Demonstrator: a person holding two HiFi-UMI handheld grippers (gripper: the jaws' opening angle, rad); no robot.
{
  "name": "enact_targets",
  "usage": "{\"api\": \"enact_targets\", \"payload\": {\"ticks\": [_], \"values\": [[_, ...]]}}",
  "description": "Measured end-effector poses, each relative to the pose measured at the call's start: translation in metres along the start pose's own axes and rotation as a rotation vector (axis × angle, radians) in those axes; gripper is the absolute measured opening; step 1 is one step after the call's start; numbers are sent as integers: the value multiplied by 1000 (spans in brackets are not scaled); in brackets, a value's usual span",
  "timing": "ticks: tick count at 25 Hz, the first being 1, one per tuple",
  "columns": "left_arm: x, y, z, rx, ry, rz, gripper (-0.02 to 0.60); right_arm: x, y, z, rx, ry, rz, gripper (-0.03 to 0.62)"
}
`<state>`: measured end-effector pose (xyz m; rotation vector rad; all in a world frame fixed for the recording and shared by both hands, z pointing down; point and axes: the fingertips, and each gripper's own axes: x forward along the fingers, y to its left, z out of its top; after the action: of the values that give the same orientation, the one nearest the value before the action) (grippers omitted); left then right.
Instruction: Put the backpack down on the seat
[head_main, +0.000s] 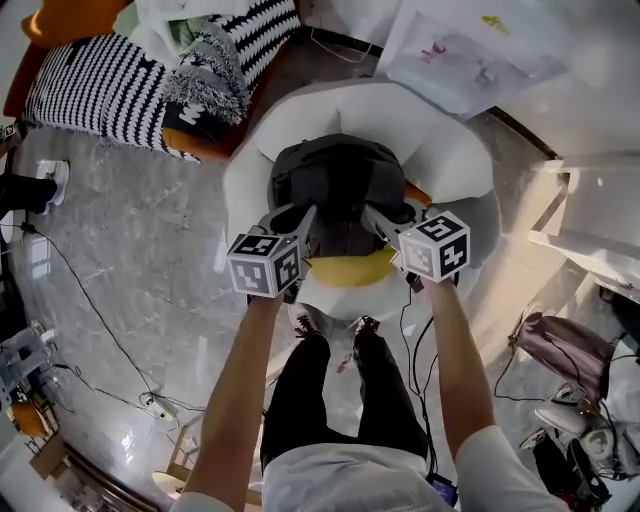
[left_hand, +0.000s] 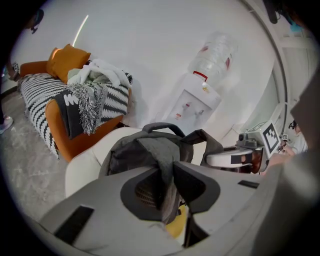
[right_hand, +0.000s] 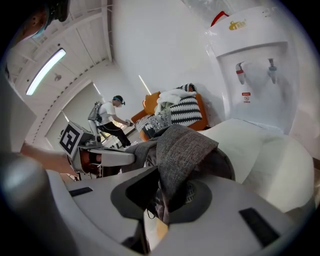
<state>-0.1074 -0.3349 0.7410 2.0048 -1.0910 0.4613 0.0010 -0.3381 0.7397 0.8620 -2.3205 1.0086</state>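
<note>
A dark grey backpack (head_main: 338, 180) sits over the seat of a white round armchair (head_main: 452, 158), above a yellow cushion (head_main: 350, 269). My left gripper (head_main: 305, 222) is shut on the backpack's left shoulder strap (left_hand: 161, 165). My right gripper (head_main: 372, 220) is shut on the right shoulder strap (right_hand: 180, 150). In the left gripper view the backpack (left_hand: 131, 152) fills the middle, its top handle (left_hand: 161, 126) up, with the right gripper (left_hand: 235, 157) beyond it. In the right gripper view the left gripper (right_hand: 102, 158) shows at the left. I cannot tell whether the bag's bottom rests on the seat.
An orange sofa (head_main: 195, 143) with a black-and-white striped throw (head_main: 95, 90) stands at the back left. A water dispenser (left_hand: 197, 100) stands against the wall behind the armchair. Cables (head_main: 100, 320) cross the marble floor. Bags (head_main: 565, 345) lie at the right. A person (right_hand: 107, 122) stands far off.
</note>
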Motion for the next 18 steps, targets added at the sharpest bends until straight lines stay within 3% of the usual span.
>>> {"api": "enact_targets", "payload": {"ticks": [18], "values": [[37,29,3,26,36,18,87,30,-23,-6,11,14,-12,38]]}}
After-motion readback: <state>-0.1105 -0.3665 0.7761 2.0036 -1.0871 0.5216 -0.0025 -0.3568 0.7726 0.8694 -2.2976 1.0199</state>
